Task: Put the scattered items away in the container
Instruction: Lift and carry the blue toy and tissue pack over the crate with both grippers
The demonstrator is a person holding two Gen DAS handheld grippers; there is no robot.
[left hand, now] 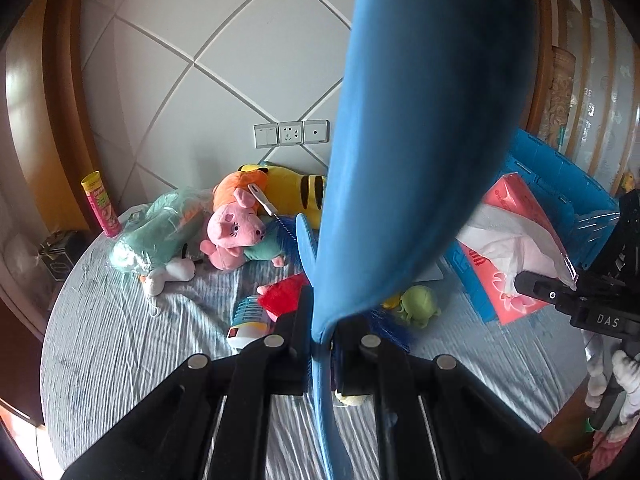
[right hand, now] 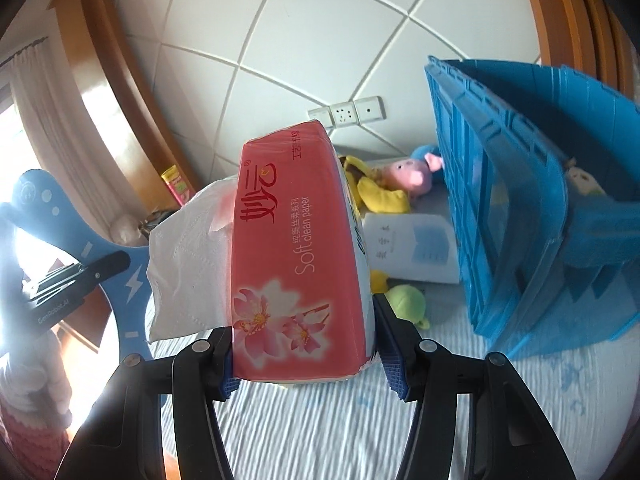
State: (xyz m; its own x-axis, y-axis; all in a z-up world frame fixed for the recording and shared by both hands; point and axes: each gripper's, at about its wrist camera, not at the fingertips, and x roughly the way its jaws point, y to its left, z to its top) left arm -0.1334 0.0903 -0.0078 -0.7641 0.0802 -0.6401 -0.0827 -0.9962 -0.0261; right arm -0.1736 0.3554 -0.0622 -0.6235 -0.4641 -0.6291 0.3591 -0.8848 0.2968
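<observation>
My left gripper is shut on the thin lower edge of a flat blue toy, which rises up the middle of the left wrist view. The right wrist view shows that toy's white lightning mark at the far left. My right gripper is shut on a pink tissue pack, held above the bed with white tissue hanging out on the left. The blue crate stands open to the right of the pack. In the left wrist view the pack hangs in front of the crate.
On the striped bed sheet lie a pink pig plush, a yellow plush, a bagged mint plush, a red plush, a small green plush and a white booklet. A yellow-pink canister stands at the far left.
</observation>
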